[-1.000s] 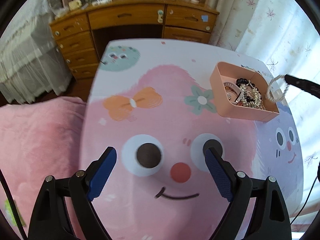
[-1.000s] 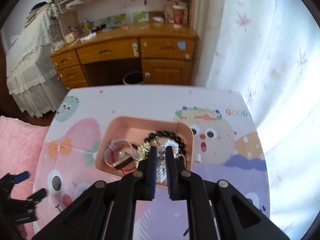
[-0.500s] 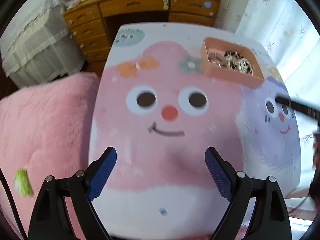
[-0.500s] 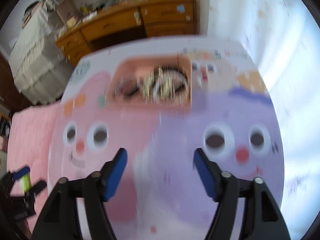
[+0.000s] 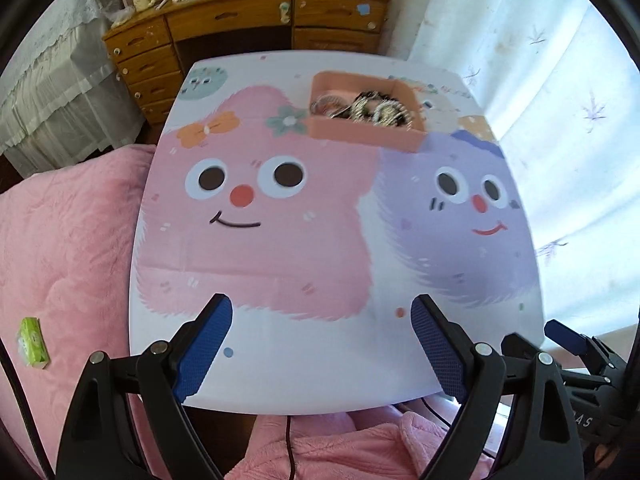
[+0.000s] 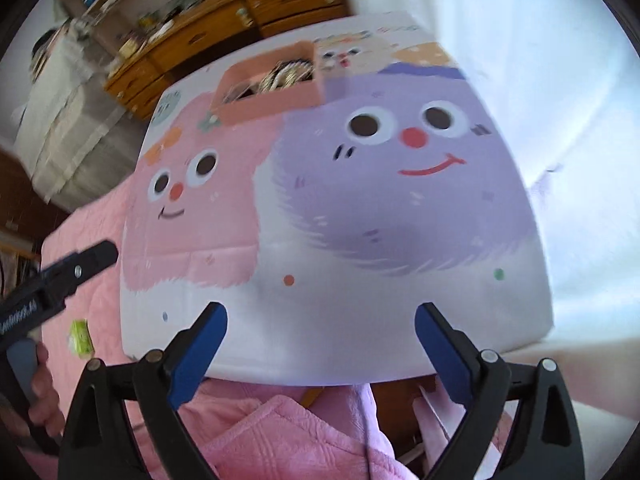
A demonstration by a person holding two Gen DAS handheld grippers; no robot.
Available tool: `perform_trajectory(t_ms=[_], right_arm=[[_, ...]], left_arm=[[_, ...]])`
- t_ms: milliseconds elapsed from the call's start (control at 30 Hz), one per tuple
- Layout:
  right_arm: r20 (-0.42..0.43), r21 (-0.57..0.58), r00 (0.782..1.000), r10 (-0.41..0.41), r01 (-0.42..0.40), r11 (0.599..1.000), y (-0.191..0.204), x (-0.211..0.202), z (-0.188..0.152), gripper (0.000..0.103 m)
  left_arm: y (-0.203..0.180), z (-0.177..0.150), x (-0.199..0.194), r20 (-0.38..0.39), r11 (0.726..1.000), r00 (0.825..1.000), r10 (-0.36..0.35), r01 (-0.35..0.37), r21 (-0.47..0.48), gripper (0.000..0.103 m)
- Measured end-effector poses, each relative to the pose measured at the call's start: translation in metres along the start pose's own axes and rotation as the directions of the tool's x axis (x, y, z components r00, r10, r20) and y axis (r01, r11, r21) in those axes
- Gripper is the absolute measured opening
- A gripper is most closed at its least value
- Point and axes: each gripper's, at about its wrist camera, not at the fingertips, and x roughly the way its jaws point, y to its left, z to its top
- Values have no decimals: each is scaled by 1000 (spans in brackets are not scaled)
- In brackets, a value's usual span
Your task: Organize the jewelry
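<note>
A peach-pink tray (image 5: 362, 133) (image 6: 272, 100) sits at the far side of the small table (image 5: 320, 368) (image 6: 328, 344), whose cover shows a pink and a purple cartoon face. In the tray lies a heap of jewelry (image 5: 372, 110) (image 6: 286, 74): dark beads, gold and silver pieces. My left gripper (image 5: 322, 344) hangs over the table's near edge, open and empty. My right gripper (image 6: 320, 352) is also over the near edge, far from the tray; its jaws are opening with nothing between them. Each gripper shows at the edge of the other's view.
A pink quilted bed (image 5: 60, 240) borders the table on the left, with a small green packet (image 5: 34, 342) on it. A wooden desk with drawers (image 5: 240, 20) stands behind the table. White curtains (image 5: 560, 100) hang on the right. Pink fabric (image 6: 280, 440) lies below the near edge.
Both grippers pulled back from the tray to the table's near edge. The right gripper, shut over the tray's jewelry a second ago, has opened wide and is empty; the left stayed open.
</note>
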Motion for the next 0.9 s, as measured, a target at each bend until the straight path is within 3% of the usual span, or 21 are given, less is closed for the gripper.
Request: perform_trajectory(t_ms=[100, 333, 667, 900], right_arm=[[65, 14, 996, 61, -62, 998, -2, -29, 0, 96], [196, -62, 980, 26, -14, 998, 13, -59, -13, 98], [256, -182, 967, 7, 41, 983, 38, -68, -16, 103], [256, -201, 966, 31, 22, 979, 45, -67, -17, 103]], left_arm=[[-11, -3, -20, 71, 999, 997, 30, -31, 10, 102], [-24, -24, -40, 138, 995, 985, 99, -102, 19, 102], [-32, -35, -49, 187, 984, 969, 163, -173, 41, 102], [-22, -38, -54, 205, 985, 965, 165, -173, 21, 102]])
